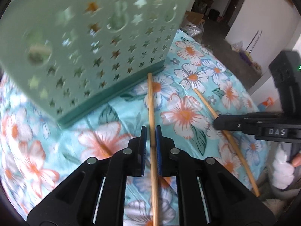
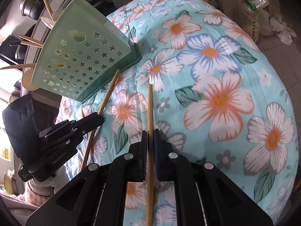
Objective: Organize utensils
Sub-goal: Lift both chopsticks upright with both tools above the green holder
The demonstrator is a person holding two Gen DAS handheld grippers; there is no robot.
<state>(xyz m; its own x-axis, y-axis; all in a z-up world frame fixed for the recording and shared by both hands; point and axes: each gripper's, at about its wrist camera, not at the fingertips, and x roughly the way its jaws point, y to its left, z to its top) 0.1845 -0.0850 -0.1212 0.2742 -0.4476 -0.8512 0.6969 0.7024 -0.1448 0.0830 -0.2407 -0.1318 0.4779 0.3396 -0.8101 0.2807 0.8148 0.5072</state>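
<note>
Gripping one chopstick (image 1: pixel 152 124) each, left gripper (image 1: pixel 151 131), right gripper (image 2: pixel 150 134), green holder (image 1: pixel 90 43) nearby

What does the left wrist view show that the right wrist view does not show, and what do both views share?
Only the left wrist view shows a doorway and a white wall behind the table.

Only the right wrist view shows the utensils that stick out of the holder's top, and plastic bags on the floor.

Both show the green holder with star holes, the flowered cloth, and two chopsticks: the left gripper is shut on one chopstick, the right gripper on the other chopstick.
</note>
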